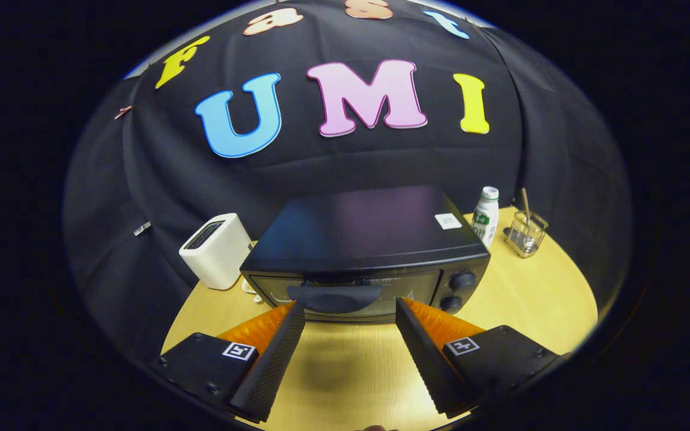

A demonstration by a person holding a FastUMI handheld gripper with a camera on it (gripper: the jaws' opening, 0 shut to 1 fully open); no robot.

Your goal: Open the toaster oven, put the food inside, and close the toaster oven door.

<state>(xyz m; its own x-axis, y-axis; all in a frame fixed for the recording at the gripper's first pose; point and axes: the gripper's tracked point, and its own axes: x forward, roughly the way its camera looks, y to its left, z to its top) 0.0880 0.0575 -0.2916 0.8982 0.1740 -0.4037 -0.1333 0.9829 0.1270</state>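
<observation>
Black toaster oven (pixel 364 251) is seen on the table (pixel 530 299) with door shut, its wide stiff handle (pixel 334 297) just ahead of the empty, wide-spread tongs (pixel 350 316); the hinged door is judged rigid, best gripped mid-handle.

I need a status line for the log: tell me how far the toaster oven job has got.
The toaster oven stands on the table with its door shut, which fits either a job not yet under way or one finished with the food already inside; I see no food. The tongs are open and hold nothing, with the door handle just ahead of the tips.
</observation>
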